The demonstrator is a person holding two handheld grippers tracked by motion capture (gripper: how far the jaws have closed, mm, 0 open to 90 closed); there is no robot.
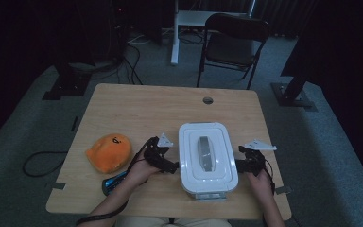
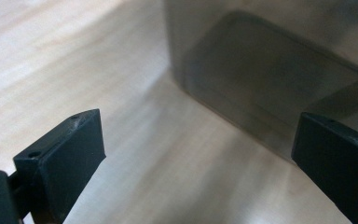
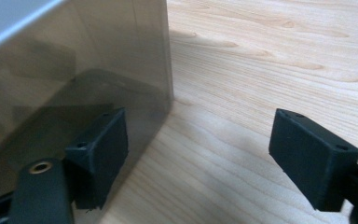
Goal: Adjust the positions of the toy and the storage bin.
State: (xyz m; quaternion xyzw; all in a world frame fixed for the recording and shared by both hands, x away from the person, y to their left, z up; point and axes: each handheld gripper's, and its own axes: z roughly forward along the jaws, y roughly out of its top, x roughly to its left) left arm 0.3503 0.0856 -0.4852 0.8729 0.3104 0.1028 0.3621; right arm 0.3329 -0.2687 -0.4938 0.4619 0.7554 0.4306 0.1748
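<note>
1. High view: a white lidded box (image 1: 208, 158) with a grey handle (image 1: 205, 153) on its lid sits on the wooden table (image 1: 142, 106), toward the person's edge. The left gripper (image 1: 172, 166) is just beside the box's left wall, held in the left hand (image 1: 139, 172). The right gripper (image 1: 240, 165) is just beside the box's right wall, held in the right hand (image 1: 260, 182). An orange plush toy (image 1: 109, 152) lies left of the box, beyond the left gripper, and a blue object (image 1: 113, 182) lies left of the box near the table's front edge, partly hidden by the left forearm. A black chair (image 1: 234, 45) stands on the floor well behind the box.

2. Left gripper view: the left gripper (image 2: 198, 149) has its 2 jaws spread wide with bare tabletop between them. The box's grey translucent wall (image 2: 261, 79) rises just ahead, close by one jaw; I cannot tell whether they touch.

3. Right gripper view: the right gripper (image 3: 198, 149) has its 2 jaws parted wide, gripping nothing. The box's wall (image 3: 74, 74) stands against one jaw, whose reflection shows in it, while the other jaw hangs over bare wood away from the box.
</note>
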